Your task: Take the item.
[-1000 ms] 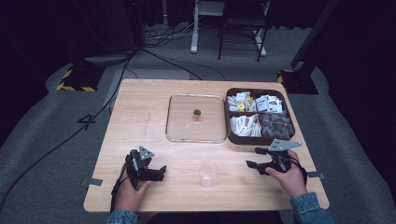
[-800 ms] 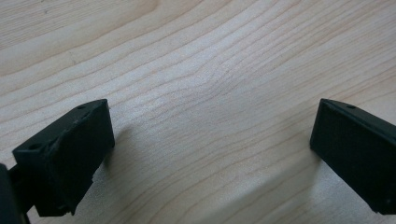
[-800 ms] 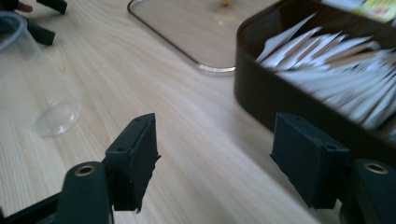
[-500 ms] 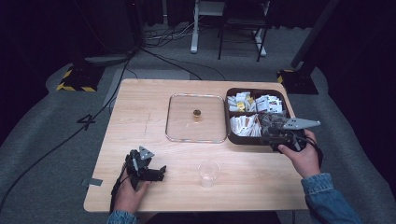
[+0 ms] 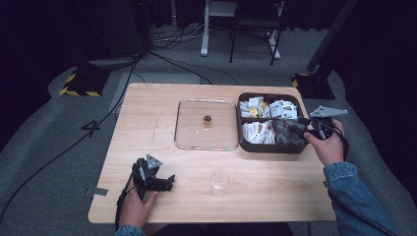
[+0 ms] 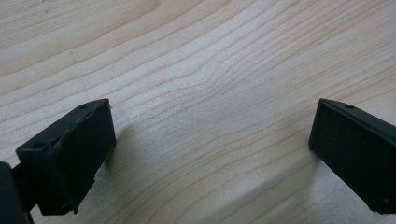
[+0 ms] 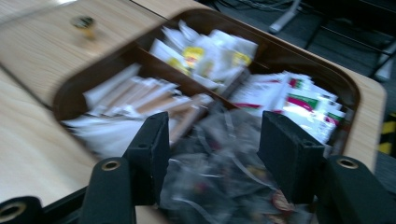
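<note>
Your right gripper [image 5: 304, 129] has been closing, jaws half apart over the clear packets [image 7: 219, 177] in the box [image 5: 244, 143]'s near corner, gripping nothing. Labels too blurry. Left gripper [image 5: 164, 183] rests wide open on the table [image 5: 147, 118].

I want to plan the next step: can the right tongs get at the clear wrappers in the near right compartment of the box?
Probably yes. The right tongs hover over the clear wrappers, jaws apart, with nothing between them and the pile.

A wooden table [image 5: 147, 113] stands on grey floor [image 5: 44, 147] in a dark room.
</note>
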`<state>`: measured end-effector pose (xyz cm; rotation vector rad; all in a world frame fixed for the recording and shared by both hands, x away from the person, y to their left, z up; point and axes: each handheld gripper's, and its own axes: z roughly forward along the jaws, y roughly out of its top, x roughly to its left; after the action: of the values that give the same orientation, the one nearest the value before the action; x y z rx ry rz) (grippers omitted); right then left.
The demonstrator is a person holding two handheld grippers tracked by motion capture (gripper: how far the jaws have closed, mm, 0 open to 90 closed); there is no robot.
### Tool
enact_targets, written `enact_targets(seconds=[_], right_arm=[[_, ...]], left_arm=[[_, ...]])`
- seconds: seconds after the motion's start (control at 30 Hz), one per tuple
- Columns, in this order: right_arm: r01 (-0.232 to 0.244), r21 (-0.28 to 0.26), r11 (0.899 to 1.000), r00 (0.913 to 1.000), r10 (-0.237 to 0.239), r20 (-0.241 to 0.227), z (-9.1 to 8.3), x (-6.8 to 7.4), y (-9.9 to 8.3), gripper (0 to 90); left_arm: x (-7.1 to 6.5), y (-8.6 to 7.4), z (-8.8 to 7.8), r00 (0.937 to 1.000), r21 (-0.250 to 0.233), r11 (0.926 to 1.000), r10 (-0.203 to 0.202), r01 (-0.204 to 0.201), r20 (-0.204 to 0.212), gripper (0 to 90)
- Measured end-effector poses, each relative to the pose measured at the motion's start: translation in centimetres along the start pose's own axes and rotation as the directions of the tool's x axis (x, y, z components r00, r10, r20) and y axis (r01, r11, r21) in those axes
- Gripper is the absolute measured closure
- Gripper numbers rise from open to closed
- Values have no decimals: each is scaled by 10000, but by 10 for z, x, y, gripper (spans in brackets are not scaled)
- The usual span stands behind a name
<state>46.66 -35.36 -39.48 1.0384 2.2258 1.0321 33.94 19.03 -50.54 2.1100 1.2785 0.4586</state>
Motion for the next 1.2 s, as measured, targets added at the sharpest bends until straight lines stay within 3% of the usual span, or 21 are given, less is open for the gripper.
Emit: enact_targets(seconds=[0.03, 0.23, 0.4, 0.7, 0.93, 0.97, 1.0, 1.2], right_arm=[[-339, 128, 9993, 9994, 338, 54, 8, -12, -6, 422], [-754, 429, 9962, 9966, 739, 371, 19, -32, -17, 362], [-754, 599, 9954, 9971, 745, 173, 27, -37, -25, 334], [-654, 1026, 9926, 9979, 655, 31, 40, -32, -33, 333], [-585, 1145, 9917, 9981, 600, -100, 47, -29, -35, 422], [-581, 1168, 9915, 9982, 594, -79, 48, -28, -35, 448], [-515, 1266, 9906, 9986, 529, -79, 49, -27, -34, 535], [-249, 1408, 9897, 9996, 225, 182, 50, -22, -29, 684]], left_arm=[[0, 0, 0, 10000, 8, 10000, -14, 13, 37, 9], [1, 1, 1, 9999, 4, 10000, 82, -82, 92, 9], [1, 2, 1, 9999, 19, 10000, 91, -91, 84, 9], [2, 2, 2, 9998, 28, 9999, 124, -125, 121, 9], [2, 2, 2, 9998, 44, 9999, 148, -148, 134, 9], [2, 2, 2, 9998, 49, 9999, 144, -145, 134, 9], [2, 2, 2, 9998, 50, 9999, 144, -145, 140, 9], [2, 2, 2, 9998, 49, 9999, 144, -145, 134, 10]])
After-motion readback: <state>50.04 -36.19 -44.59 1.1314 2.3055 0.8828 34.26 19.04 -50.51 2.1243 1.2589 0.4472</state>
